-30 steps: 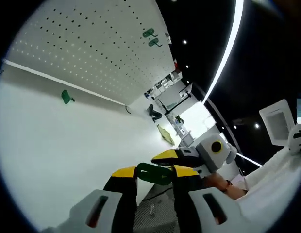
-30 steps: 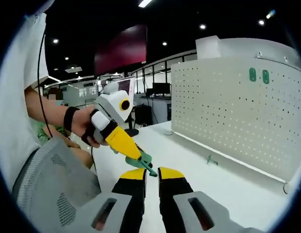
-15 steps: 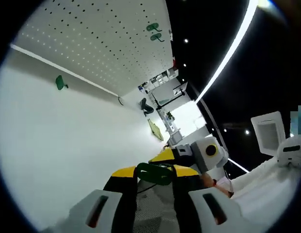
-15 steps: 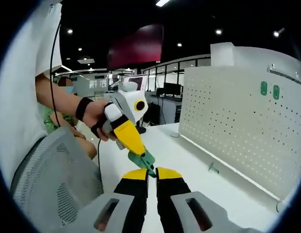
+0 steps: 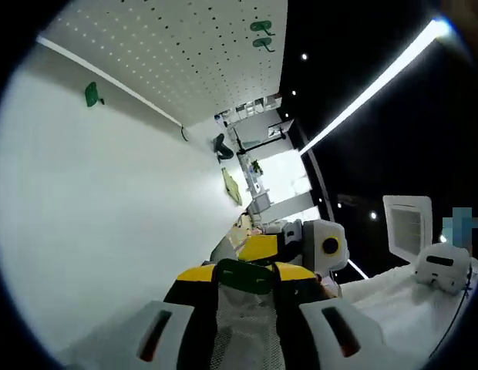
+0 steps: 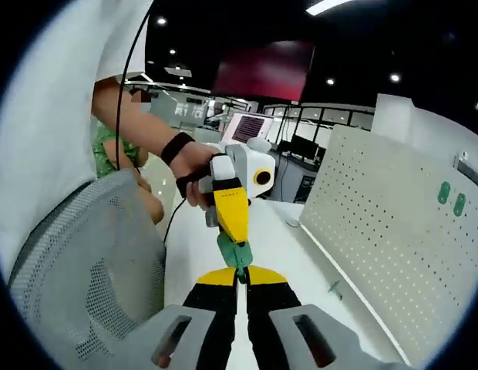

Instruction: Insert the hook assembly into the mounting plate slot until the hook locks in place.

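My left gripper is shut on a green mounting plate, which lies across its yellow-tipped jaws. The right gripper meets the plate from behind, coming in from the right. In the right gripper view, my right gripper has its jaws nearly together on the thin lower end of the hook assembly, where it enters the green plate. The left gripper, held by a hand, points straight down at it. How far the hook sits in the slot is hidden.
A white pegboard carries two green plates, also seen as green plates. A loose green piece and a small hook lie on the white table. A grey mesh chair stands at left.
Both views have rolled with the hands. The left gripper now stands nearly upright and in line with the right gripper's jaws instead of leaning in from the left. Both grips are unchanged.
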